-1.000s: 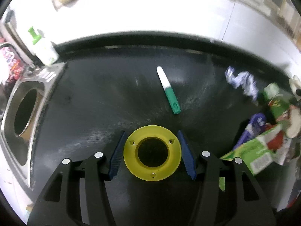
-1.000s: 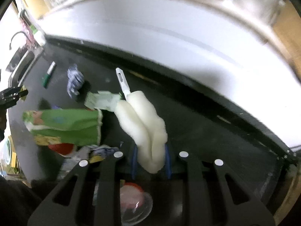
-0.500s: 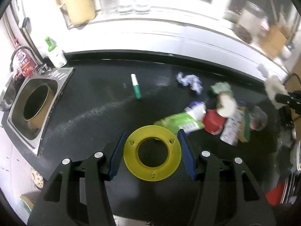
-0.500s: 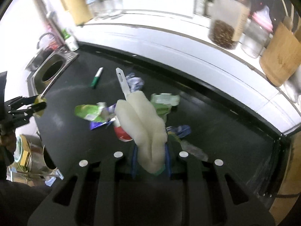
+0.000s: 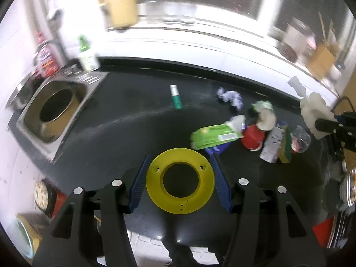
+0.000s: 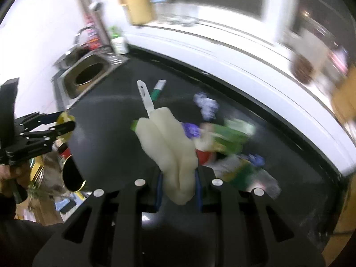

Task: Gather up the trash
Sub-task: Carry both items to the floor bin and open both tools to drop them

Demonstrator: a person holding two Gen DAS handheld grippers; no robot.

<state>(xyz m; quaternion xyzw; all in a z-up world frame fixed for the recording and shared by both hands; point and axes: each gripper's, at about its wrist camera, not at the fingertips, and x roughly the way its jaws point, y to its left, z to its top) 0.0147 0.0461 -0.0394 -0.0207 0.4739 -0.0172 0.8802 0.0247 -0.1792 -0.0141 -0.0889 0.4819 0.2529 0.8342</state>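
Observation:
My left gripper [image 5: 179, 156] is shut on a flat yellow ring [image 5: 153, 179], its blue pads [image 5: 139, 182] pressing both sides, held high over the black counter's [image 5: 111, 133] front part. My right gripper [image 6: 178, 173] is shut on a white fluffy duster [image 6: 169, 140] whose white plastic handle [image 6: 144, 95] points away. In the left wrist view that duster [image 5: 313, 109] hangs at the far right. On the counter lie a green carton [image 5: 213, 134], a red cup [image 5: 252, 136], crumpled paper [image 5: 230, 95], a sponge [image 5: 286, 146] and a green-and-white marker [image 5: 176, 98].
A steel sink [image 5: 53, 109] is set into the counter's left end, with a green-capped bottle [image 5: 86, 55] behind it. Jars stand on the white sill [image 5: 289, 49] at the back right. Below the counter's front edge sit a clock [image 5: 42, 193] and other clutter.
Both grippers have risen and drawn back from the counter, so the trash pile and sink look smaller and farther. Each keeps its grip: ring on the left, duster on the right.

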